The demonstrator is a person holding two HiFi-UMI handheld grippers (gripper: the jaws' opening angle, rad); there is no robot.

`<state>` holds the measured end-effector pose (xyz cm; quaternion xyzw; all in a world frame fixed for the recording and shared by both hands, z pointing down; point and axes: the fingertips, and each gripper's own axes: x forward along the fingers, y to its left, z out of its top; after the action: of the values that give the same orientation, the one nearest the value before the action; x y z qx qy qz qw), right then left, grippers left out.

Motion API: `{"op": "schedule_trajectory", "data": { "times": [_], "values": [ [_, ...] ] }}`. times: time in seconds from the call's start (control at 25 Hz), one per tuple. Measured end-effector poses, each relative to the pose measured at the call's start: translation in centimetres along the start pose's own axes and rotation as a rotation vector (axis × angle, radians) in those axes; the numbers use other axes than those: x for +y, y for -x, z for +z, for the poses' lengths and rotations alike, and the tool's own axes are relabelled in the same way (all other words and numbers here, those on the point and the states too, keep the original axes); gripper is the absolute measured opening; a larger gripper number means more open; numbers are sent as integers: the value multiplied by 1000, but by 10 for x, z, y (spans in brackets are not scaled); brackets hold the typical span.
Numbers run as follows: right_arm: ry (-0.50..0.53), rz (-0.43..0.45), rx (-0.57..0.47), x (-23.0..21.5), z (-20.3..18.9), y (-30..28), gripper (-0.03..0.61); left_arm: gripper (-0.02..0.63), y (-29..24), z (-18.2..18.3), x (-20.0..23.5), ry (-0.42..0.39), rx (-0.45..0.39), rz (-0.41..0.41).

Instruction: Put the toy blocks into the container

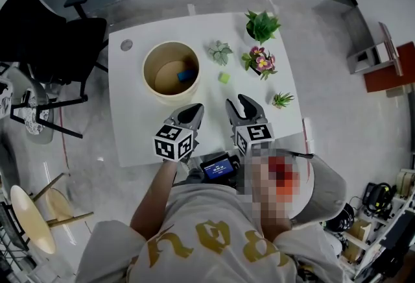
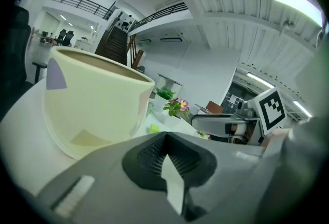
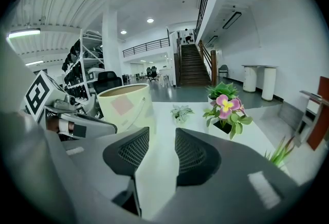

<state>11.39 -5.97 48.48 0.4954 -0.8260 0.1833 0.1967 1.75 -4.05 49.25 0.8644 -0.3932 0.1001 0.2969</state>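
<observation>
The one piece left out was the green block (image 1: 224,78). It lay on the white counter (image 1: 146,135), just right of the container (image 1: 146,74) and in front of the pale succulent (image 1: 220,52), with the flowering plant (image 1: 260,61) close on its right. A blue block (image 1: 187,74) already sat in the bottom of the container.

The right tool (image 1: 240,105) was released, its jaws apart with only bare counter between them. It hung near the front edge, pointing roughly toward the green block. The left tool (image 1: 196,110) was clenched on nothing, its tips together, aimed at the wall of the container.

The step in hand looked like the reach for the green block, and the right tool seemed best placed for it. To do it well, the tool would need to come in low from the front so the jaws straddled the block squarely. It should stay clear of the plant leaves on either side. The block was small and light, so a jaw that nudged it first could push it away. Closing only once both pads flanked it seemed the safer course, followed by a lift clear over the rim.
</observation>
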Motion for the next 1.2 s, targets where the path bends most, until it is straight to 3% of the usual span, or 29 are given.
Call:
{"op": "schedule_trajectory", "data": {
  "times": [0.2, 0.52, 0.96, 1.2],
  "values": [
    [-8, 0, 27, -10, -9, -10, 186, 2, -16, -7, 6, 58, 20, -11],
    [-5, -5, 84, -23, -28, -29, 198, 2, -39, -29, 5, 71, 125, -55],
    [19, -11, 151, -42, -41, -59, 199, 2, -62, -35, 18, 191, 138, -77],
    [48, -2, 169, -50, -44, -76, 209, 2, -71, -43, 20, 184, 170, -77]
  ]
}}
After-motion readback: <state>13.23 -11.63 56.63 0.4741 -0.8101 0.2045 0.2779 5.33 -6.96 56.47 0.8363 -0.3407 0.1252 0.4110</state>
